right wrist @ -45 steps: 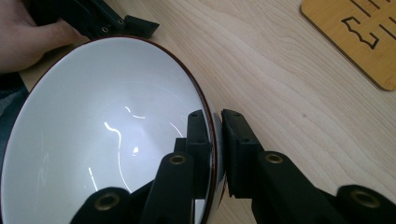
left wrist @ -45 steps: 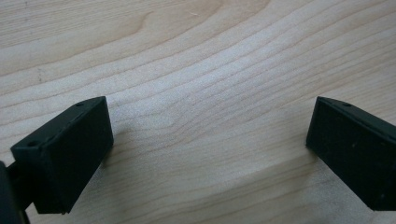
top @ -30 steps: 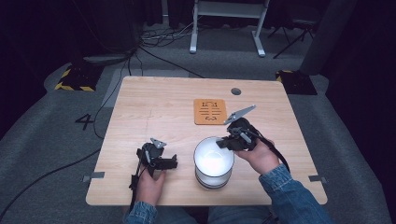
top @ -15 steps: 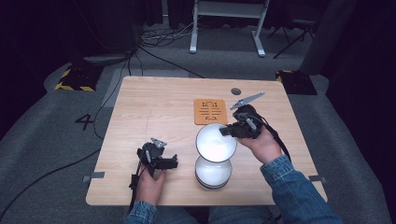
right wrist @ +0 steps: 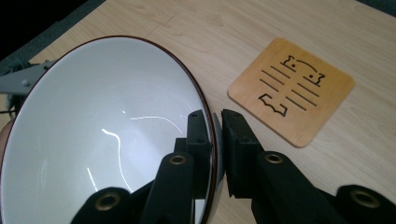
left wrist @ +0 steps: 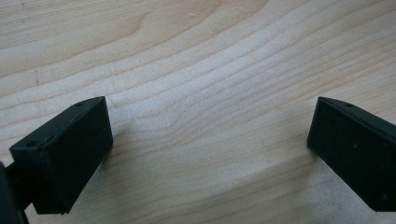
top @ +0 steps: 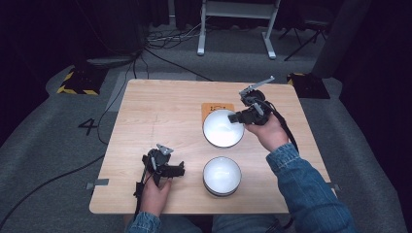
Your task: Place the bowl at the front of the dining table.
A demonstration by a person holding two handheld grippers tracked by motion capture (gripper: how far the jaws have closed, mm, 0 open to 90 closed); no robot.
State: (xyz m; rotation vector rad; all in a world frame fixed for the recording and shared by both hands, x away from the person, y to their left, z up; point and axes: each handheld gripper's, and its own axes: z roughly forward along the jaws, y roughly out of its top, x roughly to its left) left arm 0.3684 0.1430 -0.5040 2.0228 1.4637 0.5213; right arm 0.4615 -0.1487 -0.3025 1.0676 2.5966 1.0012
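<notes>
Lifted off the stack since earlier: top bowl (right wrist: 107,135), rim pinched by right hand-held gripper (top: 241,117) | coaster (right wrist: 292,88) just ahead, likely destination | left hand-held gripper (left wrist: 205,154) wide open, empty, on tabletop (top: 160,121)

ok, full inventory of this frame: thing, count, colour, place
held bowl: 1, white, dark rim, clamped by the right gripper beside the coaster
near bowl: at least 1, white, near edge, centre
coaster: 1, light wood with cut-out pattern, far centre
table: 1, pale wood
floor tape: yellow-black, far left
left gripper: 1, black, open over bare wood, near left
right gripper: 1, black, shut on the bowl rim
</notes>
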